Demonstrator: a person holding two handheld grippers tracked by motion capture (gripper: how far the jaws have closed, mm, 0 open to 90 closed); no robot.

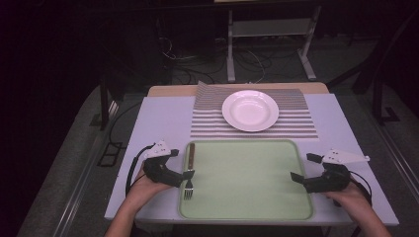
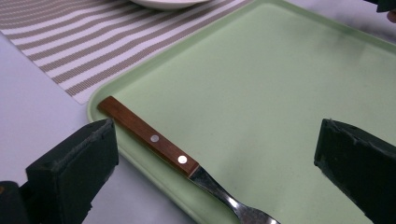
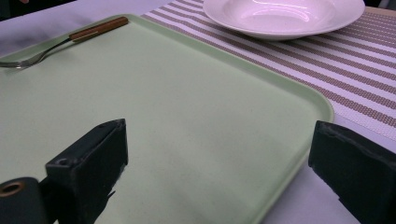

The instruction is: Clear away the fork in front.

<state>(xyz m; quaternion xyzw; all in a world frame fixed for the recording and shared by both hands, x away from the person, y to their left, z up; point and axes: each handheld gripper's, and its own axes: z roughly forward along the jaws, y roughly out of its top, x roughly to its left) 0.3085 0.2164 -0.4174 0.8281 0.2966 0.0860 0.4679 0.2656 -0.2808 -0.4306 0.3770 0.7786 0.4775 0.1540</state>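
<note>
One fork is being carried on one green tray, one plate beyond; both grippers are being held open.

Bright table, dark room around it.
You get soft, even light from overhead on the green tray, with faint shadows and a mild sheen on the white plate beyond it. Past the tray's far side the floor sinks into murk, perhaps underexposed. Your gripper views blur the near jaws slightly.

Each black tool carries a pale three-cornered plate and cable.
</note>
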